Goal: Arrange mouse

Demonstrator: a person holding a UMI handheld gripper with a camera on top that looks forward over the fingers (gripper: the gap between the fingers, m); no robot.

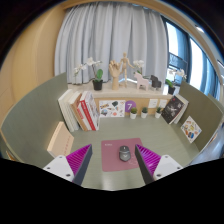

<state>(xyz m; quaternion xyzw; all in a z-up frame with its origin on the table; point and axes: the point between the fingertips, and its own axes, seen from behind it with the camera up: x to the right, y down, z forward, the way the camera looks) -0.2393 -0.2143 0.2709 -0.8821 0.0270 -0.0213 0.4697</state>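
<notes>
One mouse (pixel 124 152) lies low in the middle of the frame, on one pink mat (pixel 112 157) spread over the grey-green desk (pixel 35 115). The mouse sits between the two fingers of the tool (pixel 113 161), nearer the right one, with a gap at each side; it rests on the mat on its own. The tool is released, its fingers spread wide, and the two magenta pads (pixel 80 157) face inward from lower left and lower right of the frame.

Beyond the mat, at centre left, one row of books (pixel 82 110) stands upright, leaning slightly; about five spines can be made out, white, red and tan among them, though the exact count is unclear. Just right of the books one white card (pixel 111 108) with small pictures stands propped, and next to it one purple square (pixel 131 105). Toward the right of the frame two framed pictures (pixel 175 109) lean against the desk's back edge, the nearer one lower and further right.

On the low partition at the back, upper centre, one potted plant (pixel 98 79) with white flowers stands, and beside it one wooden figure (pixel 125 72), its shape hard to read. One grey curtain (pixel 110 35) fills the upper middle, with one window (pixel 190 50) at upper right.
</notes>
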